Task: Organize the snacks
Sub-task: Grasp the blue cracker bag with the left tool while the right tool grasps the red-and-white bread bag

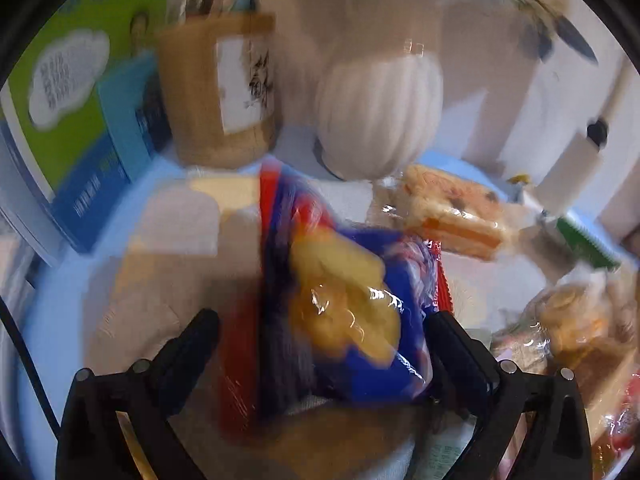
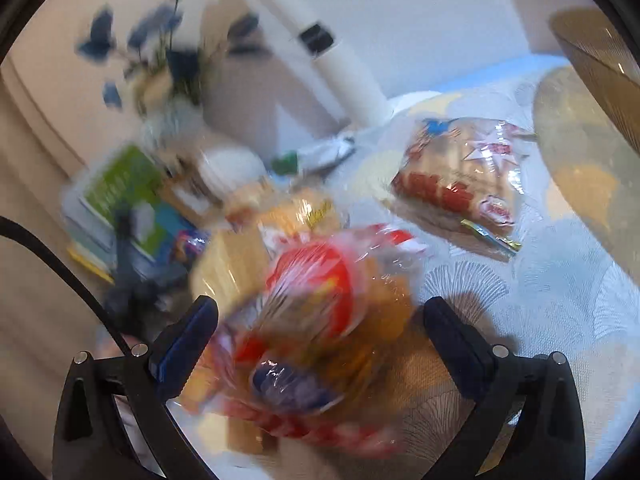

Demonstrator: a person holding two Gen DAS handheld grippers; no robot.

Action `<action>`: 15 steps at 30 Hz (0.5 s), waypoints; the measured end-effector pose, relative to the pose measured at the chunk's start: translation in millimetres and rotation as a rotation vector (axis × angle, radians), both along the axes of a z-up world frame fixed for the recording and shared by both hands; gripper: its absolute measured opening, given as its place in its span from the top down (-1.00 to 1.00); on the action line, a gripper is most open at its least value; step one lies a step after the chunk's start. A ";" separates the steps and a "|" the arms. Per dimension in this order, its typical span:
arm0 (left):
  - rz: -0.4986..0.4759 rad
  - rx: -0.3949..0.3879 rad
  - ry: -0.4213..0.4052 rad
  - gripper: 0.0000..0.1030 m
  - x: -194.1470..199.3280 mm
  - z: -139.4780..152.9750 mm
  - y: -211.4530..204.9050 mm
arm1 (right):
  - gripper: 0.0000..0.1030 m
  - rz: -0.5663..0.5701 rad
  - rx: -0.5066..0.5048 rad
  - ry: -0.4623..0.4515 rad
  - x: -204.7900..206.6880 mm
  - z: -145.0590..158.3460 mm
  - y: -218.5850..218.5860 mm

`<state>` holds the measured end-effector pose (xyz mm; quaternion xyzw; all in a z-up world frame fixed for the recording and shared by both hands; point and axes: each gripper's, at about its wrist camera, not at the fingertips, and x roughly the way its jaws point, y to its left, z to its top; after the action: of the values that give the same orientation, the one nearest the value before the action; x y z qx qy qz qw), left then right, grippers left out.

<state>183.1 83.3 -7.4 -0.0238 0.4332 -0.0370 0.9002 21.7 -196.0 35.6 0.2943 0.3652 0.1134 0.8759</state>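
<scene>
Covering the table, a pale fan-patterned cloth, beige wall behind.

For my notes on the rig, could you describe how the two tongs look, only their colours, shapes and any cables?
Left tongs: black plastic, two tapering fingers on wide slotted arms, with round silver fasteners; a thin black cable runs at the left edge. Right tongs: same black build and fasteners, blue pad on one finger, a thicker black cable. No sleeves visible.

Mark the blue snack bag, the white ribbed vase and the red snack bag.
blue snack bag (image 1: 400,344): left wrist view, blue wrapper.
white ribbed vase (image 1: 376,116): left wrist view, ribbed belly.
red snack bag (image 2: 316,280): right wrist view, red panel.
</scene>
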 end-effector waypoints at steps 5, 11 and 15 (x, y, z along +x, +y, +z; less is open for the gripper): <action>0.005 0.010 0.001 -1.00 1.3 -1.0 -2.4 | -1.00 0.008 -0.142 0.036 3.5 3.3 20.3; 0.004 0.013 -0.001 -1.00 -1.4 -1.9 -0.2 | -1.00 0.020 -0.274 0.075 6.3 4.9 38.5; 0.003 0.014 -0.001 -1.00 -1.3 -1.9 0.1 | -1.00 0.020 -0.290 0.080 8.3 2.9 40.8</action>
<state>181.8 83.4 -9.2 -0.0183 0.4331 -0.0326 0.9006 30.0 -155.2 38.5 0.1654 0.4154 0.0563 0.8927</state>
